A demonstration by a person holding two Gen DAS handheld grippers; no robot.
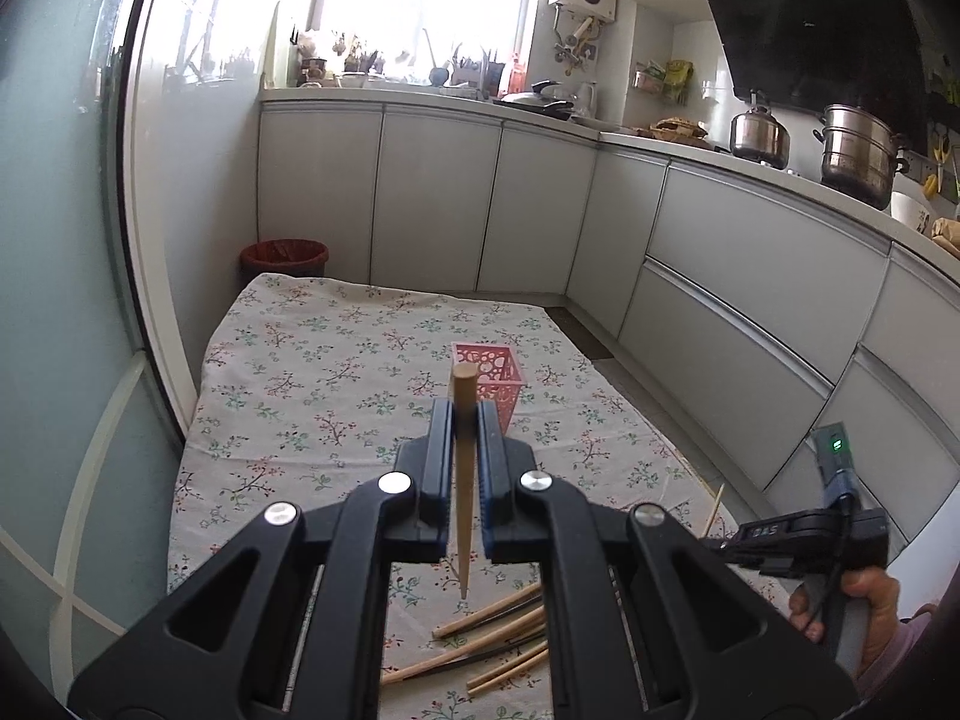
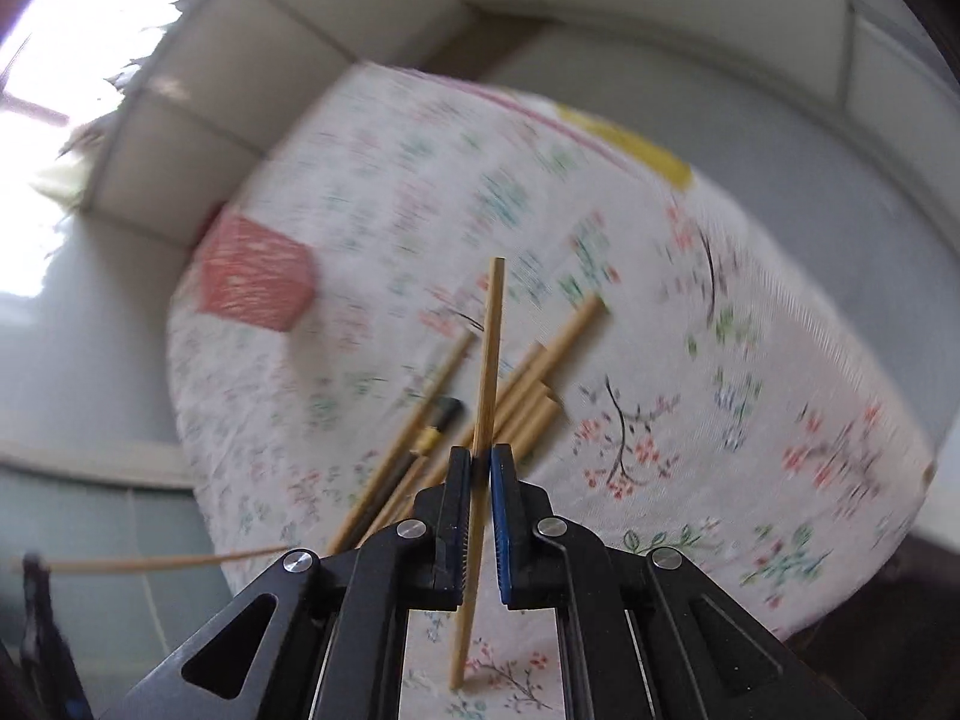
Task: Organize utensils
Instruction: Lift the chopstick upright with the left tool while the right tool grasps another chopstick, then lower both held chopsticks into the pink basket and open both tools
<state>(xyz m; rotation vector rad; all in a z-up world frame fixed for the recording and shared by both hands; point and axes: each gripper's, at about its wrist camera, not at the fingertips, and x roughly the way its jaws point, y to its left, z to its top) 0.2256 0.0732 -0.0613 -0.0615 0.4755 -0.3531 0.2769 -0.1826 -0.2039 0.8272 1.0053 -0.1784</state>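
My left gripper (image 1: 464,414) is shut on a wooden chopstick (image 1: 464,480) that stands nearly upright, thick end up. Just beyond it a pink perforated holder (image 1: 489,381) stands on the floral tablecloth (image 1: 312,372). Several loose chopsticks (image 1: 492,639) lie on the cloth below the left gripper. In the blurred right wrist view my right gripper (image 2: 480,456) is shut on a thin wooden chopstick (image 2: 487,360), lifted above the pile of chopsticks (image 2: 528,384). The pink holder (image 2: 255,279) appears at the left there. The right gripper's body and the hand holding it (image 1: 840,558) show at the lower right of the left wrist view.
Grey kitchen cabinets (image 1: 540,210) run behind and to the right of the table. A red bin (image 1: 285,258) stands past the table's far left corner. Steel pots (image 1: 858,156) sit on the counter. A glass door (image 1: 60,240) is at the left. A yellow patch (image 2: 636,150) lies at the table's far edge.
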